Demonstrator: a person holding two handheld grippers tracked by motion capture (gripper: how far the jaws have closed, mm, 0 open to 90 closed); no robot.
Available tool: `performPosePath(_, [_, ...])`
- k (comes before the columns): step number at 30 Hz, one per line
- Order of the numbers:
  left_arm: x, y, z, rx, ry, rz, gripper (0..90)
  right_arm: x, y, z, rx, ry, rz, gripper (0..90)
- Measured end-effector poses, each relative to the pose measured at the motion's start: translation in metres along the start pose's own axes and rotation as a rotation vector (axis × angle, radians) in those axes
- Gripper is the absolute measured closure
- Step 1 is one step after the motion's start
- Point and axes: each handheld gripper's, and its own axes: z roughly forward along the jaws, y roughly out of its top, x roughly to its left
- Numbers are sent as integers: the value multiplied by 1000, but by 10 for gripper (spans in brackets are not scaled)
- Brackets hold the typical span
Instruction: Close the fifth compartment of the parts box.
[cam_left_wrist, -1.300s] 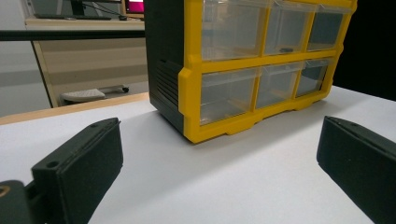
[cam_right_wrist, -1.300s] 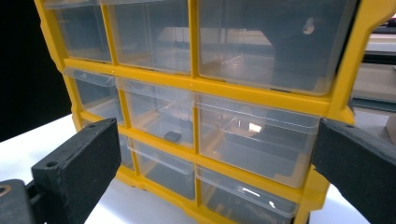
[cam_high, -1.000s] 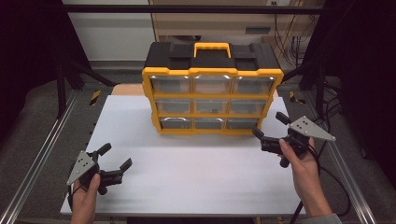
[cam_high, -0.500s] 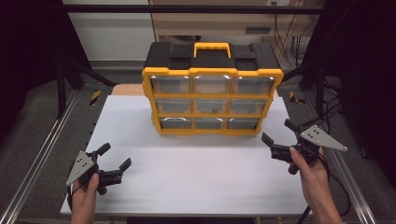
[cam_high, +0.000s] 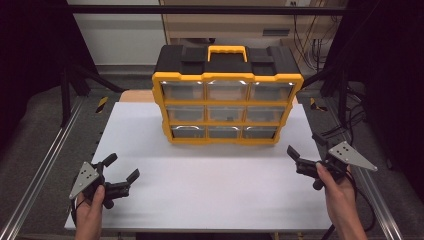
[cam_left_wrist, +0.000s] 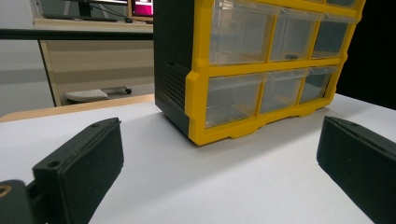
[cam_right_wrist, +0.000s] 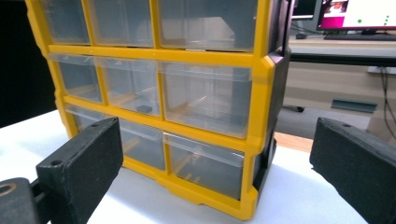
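Observation:
A yellow and black drawer cabinet (cam_high: 227, 95) with clear drawers in three rows stands upright at the back middle of the white table (cam_high: 210, 180); all drawers look pushed in. A small dark item (cam_right_wrist: 144, 108) lies in the middle drawer. My left gripper (cam_high: 121, 167) is open near the table's front left, held by a hand, well short of the cabinet (cam_left_wrist: 261, 70). My right gripper (cam_high: 306, 146) is open at the front right, level with the cabinet's right corner (cam_right_wrist: 187, 93) and apart from it. Nothing lies between either pair of jaws.
Metal rails (cam_high: 40, 175) run along both table sides. A wooden board (cam_high: 135, 96) shows behind the table at the left. Cables (cam_high: 345, 130) trail at the right edge. Black curtains flank the scene, and a bench with monitors (cam_right_wrist: 355, 18) stands behind.
My right gripper has drawn back toward the front right, away from the cabinet's lower right corner. The left gripper has stayed put.

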Motion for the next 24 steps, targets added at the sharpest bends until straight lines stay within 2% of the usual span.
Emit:
performPosePath(10, [0,0,0,3,-3,1,4,4,-17,4,23,-5,-3,30])
performPosePath(24, [0,-1,0,4,-6,2,5,11,-40,10,36,32,9,29])
